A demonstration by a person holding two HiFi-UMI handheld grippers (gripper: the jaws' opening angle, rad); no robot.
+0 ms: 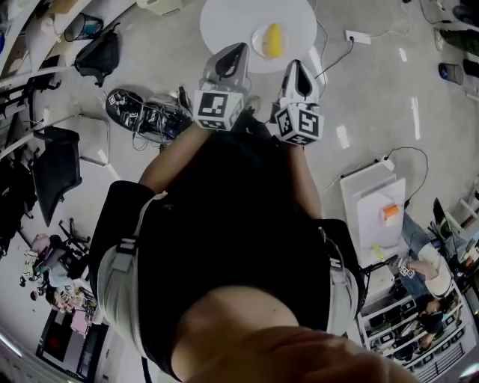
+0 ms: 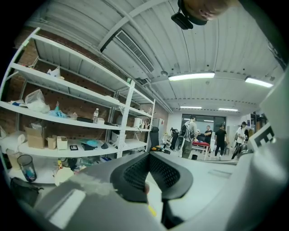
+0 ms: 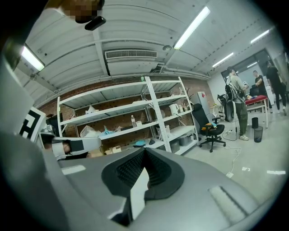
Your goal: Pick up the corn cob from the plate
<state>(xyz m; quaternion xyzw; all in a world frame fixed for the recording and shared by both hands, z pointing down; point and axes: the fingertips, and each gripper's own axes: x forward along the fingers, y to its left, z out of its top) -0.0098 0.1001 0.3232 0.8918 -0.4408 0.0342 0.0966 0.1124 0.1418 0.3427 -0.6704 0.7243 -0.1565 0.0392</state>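
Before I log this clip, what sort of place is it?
Probably a lab or workshop: long white storage shelving, a rolling office chair, and a power strip lying on the bare floor.

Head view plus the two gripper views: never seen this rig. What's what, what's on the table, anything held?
There is no robot here. A person holds a two-jaw claw in each hand. The head view comes from a camera on the person's head that looks steeply down. In it the left claw and the right claw, each carrying a cube with square markers, point toward a round white table. On the table sits a small pale plate with a yellow corn cob on it. The other two pictures come from cameras that ride on each claw and look along its jaws at shelving and the room beyond. Both claws have their jaws together with nothing between them, so nothing is held. The corn cob lies on the plate, untouched.
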